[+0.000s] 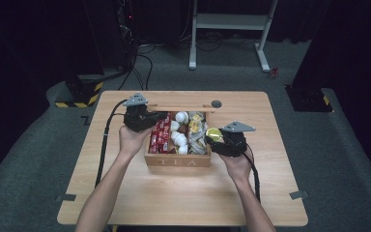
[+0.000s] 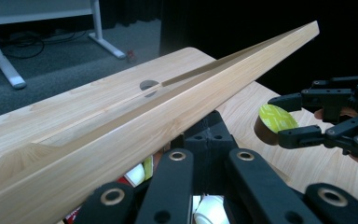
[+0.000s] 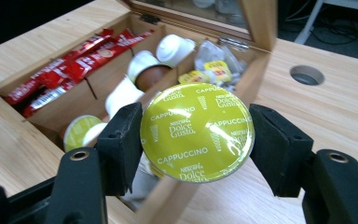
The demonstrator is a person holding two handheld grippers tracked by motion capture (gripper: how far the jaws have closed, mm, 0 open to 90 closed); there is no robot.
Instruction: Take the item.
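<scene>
Yellow-green foil tops the cappuccino capsule (image 3: 196, 132), clamped between the right gripper (image 1: 228, 139)'s jaws just right of the wooden tea box (image 1: 178, 161) on the tabletop (image 1: 183, 198). Farther left, the left gripper (image 1: 140, 117), jaws clenched, props the box's raised lid (image 2: 135, 135).

wooden table (image 1: 125, 193) (tea box (image 1: 178, 161) atop)

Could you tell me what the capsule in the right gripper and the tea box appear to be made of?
Capsule: glossy yellow-green lid, seemingly foil or plastic film, since it glints and carries print; its brown body looks plastic. Tea box: pale unpainted wood, judging by visible grain and the engraved lettering.
</scene>
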